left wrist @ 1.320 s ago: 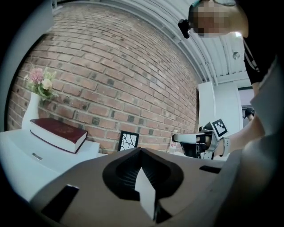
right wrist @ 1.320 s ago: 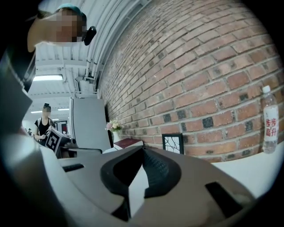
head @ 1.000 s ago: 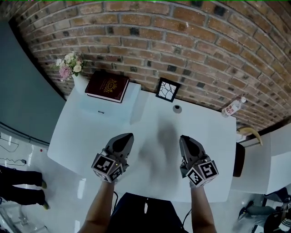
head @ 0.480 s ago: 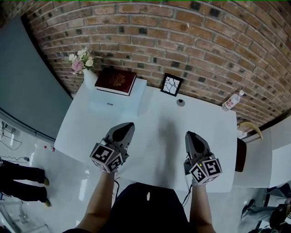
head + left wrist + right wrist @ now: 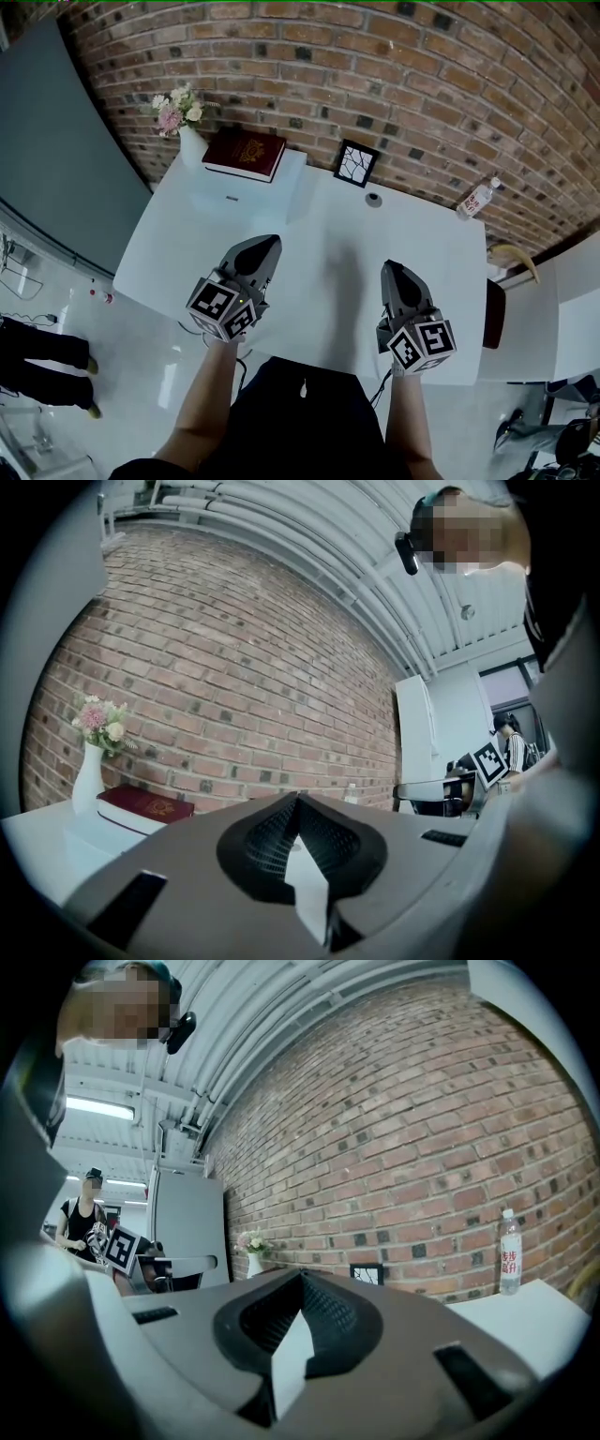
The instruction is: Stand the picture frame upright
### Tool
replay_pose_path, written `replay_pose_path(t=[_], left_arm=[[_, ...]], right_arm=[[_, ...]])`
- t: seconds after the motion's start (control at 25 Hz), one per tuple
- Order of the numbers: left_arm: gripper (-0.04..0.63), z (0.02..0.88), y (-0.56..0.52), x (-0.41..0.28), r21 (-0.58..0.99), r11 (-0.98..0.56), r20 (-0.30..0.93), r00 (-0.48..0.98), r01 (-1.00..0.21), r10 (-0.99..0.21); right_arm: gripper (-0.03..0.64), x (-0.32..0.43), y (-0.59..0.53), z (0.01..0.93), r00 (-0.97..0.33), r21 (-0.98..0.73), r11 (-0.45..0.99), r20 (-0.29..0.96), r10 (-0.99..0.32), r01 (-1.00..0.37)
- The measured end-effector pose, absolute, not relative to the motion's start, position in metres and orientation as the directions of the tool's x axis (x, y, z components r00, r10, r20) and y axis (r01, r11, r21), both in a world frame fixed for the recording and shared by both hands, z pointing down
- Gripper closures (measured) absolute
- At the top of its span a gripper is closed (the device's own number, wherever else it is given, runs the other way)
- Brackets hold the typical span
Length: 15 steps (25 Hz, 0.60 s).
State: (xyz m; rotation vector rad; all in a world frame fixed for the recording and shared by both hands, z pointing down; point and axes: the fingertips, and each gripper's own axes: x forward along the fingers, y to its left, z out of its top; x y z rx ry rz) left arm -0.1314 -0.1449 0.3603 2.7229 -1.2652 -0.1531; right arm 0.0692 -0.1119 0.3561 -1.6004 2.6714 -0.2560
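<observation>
Broadly, the brick wall (image 5: 375,75) backs the white table (image 5: 309,244). Over its near edge hang the left gripper (image 5: 267,242) at seven o'clock and right gripper (image 5: 392,269) at five, both pressed together, empty. The picture frame (image 5: 356,163) at twelve o'clock seems upright already; a clumsy reach could topple it. Only the right gripper view shows it face-on; the left gripper view shows the red book (image 5: 145,805).

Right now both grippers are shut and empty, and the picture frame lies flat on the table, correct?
No. The picture frame stands upright on the table, as the right gripper view shows. The left gripper and right gripper are shut and empty.
</observation>
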Motion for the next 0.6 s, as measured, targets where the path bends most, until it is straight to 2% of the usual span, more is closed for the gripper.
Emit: replay_pose_path(t=[0.6], left_arm=[[0.589, 0.366, -0.125, -0.133, 0.180, -0.610, -0.022, 0.617, -0.772, -0.787]], right_arm=[[0.614, 0.068, -0.095, 0.354, -0.488, -0.152, 0.474, 0.078, -0.869, -0.867]])
